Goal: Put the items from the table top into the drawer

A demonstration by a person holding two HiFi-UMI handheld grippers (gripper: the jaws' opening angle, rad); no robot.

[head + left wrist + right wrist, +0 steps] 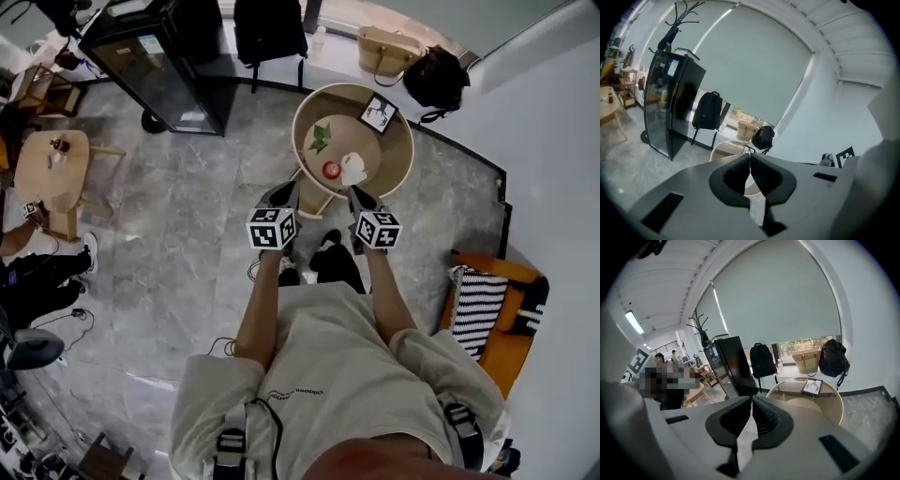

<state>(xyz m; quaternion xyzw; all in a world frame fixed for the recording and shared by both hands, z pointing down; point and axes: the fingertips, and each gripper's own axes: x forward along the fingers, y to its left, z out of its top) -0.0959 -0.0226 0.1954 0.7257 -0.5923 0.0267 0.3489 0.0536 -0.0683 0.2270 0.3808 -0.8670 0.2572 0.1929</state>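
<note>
Grippers: you hold one in each hand, both aimed at the round table [401,159] and stopped short of its near side; neither touches anything
Left gripper [750,155]: jaws fully together, pads meeting tip to tip; nothing between them; in the head view it [286,192] sits at the table's near left
Right gripper [751,399]: jaws closed just the same; nothing held; in the head view it [359,195] sits at the table's near right
Table top: green leafy item [320,138] at the left; small red item [331,170] nearest you; white item [353,169] touching or just beside the red one, too small to identify
Framed picture [379,113]: lies toward the far right edge, apart from the other three; your right gripper view shows it [812,386] flat on top
Drawer [314,199]: pale box-shaped part jutting from the table's near side, between your two grippers; you can't see its contents from here
Behind table: tan bag [387,52] and black bag [436,77] side by side at the wall
</note>
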